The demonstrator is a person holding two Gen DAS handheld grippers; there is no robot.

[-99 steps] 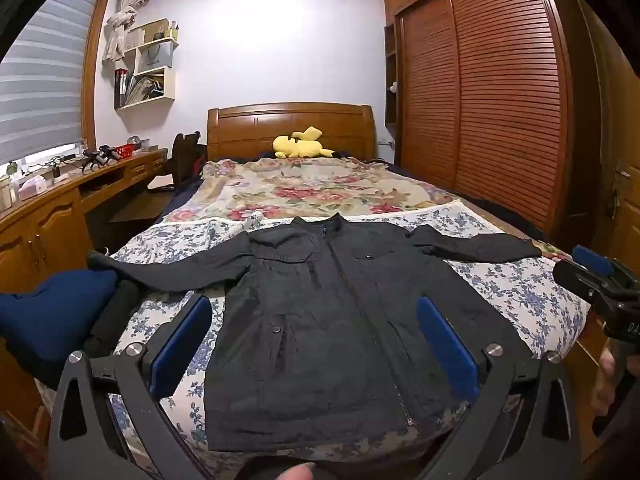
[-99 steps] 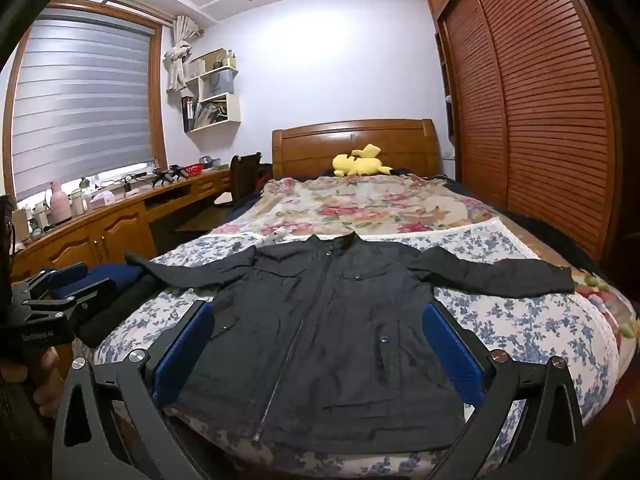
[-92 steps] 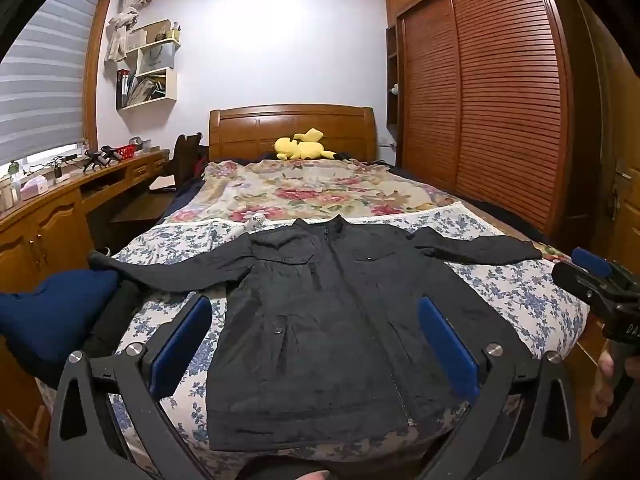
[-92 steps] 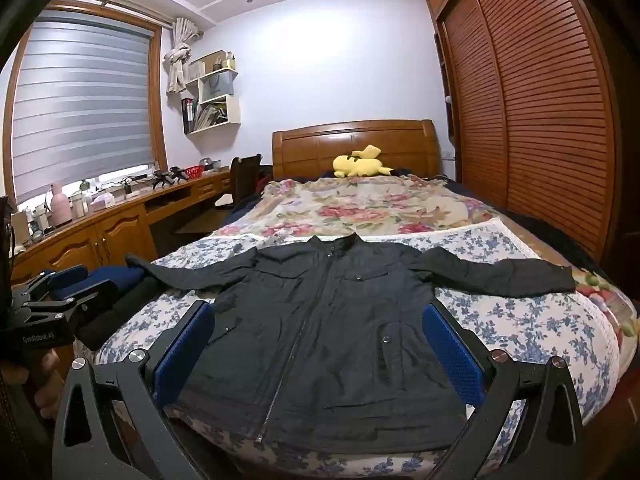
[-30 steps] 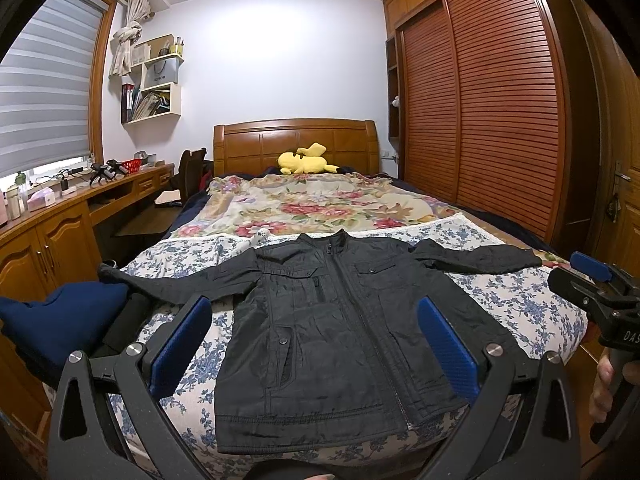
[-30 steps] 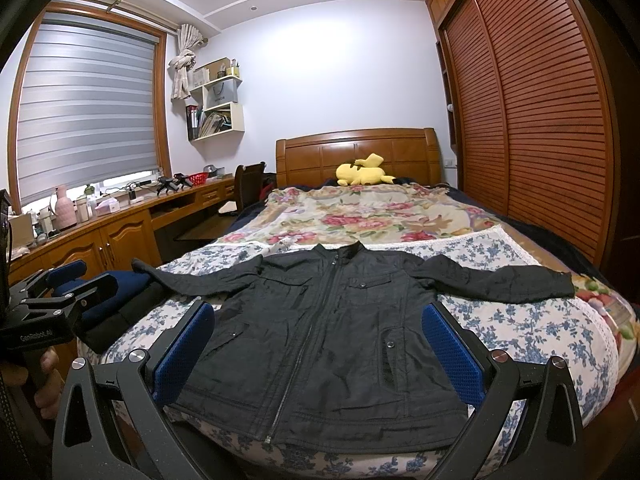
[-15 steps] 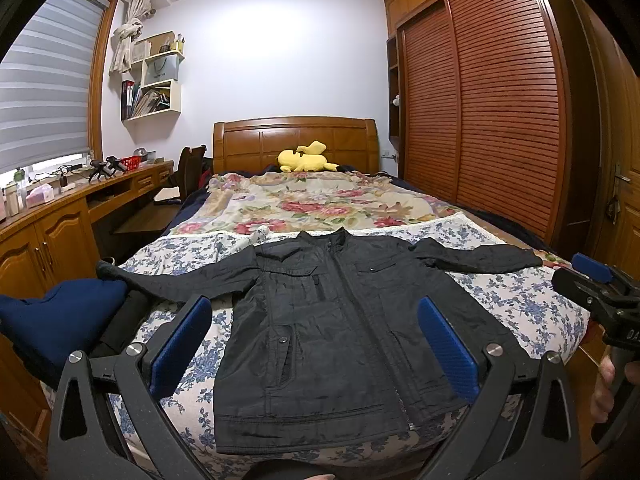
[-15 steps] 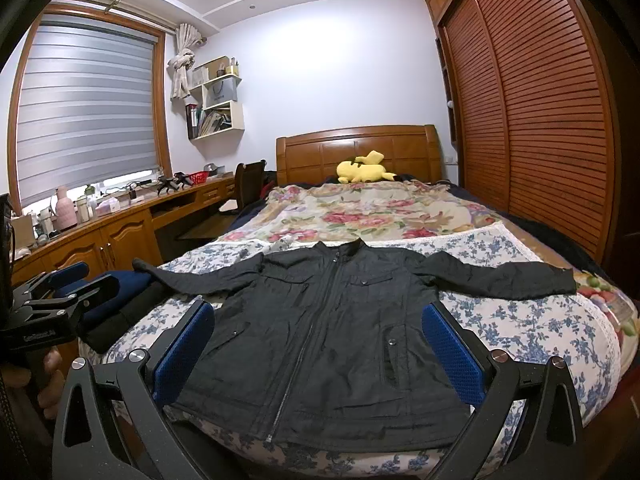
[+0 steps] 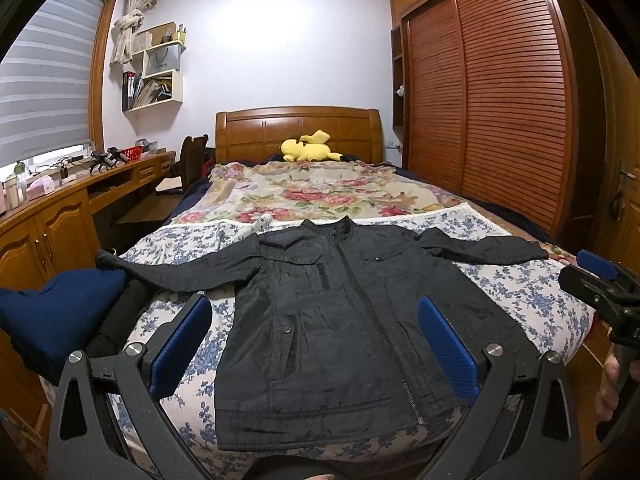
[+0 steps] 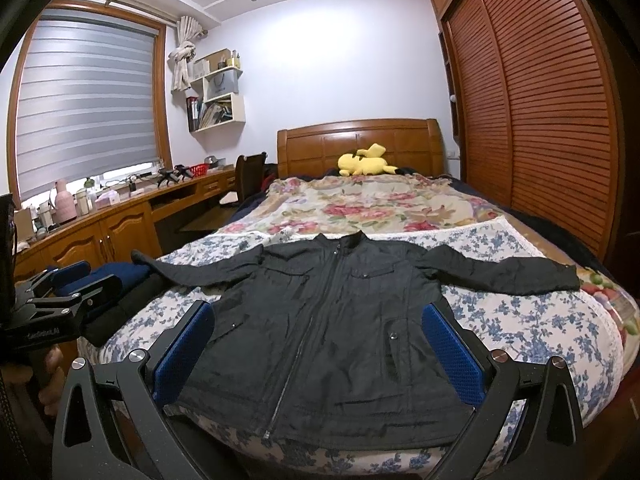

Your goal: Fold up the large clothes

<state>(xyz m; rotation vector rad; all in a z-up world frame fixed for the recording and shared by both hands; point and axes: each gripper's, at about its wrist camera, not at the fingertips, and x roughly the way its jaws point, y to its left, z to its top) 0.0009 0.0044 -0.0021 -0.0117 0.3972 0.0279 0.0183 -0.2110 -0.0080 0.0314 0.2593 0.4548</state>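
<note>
A black zip jacket (image 9: 328, 320) lies flat and face up on the foot of the bed, both sleeves spread out sideways; it also shows in the right wrist view (image 10: 328, 320). My left gripper (image 9: 314, 316) is open and empty, held above the bed's near edge, short of the jacket's hem. My right gripper (image 10: 318, 322) is open and empty, also short of the hem. The right gripper shows at the right edge of the left wrist view (image 9: 600, 284). The left gripper shows at the left edge of the right wrist view (image 10: 68, 292).
The bed has a blue-flowered sheet (image 9: 532, 292) and a rose-patterned blanket (image 9: 320, 192) behind it. A yellow plush toy (image 9: 308, 148) lies by the headboard. Folded navy and black clothes (image 9: 56, 312) sit at the left. A wooden desk (image 9: 60, 208) runs left, a wardrobe (image 9: 500, 120) right.
Both views have tilted and shifted slightly, so the jacket sits a little differently in frame. The jacket has not moved and both grippers stay open.
</note>
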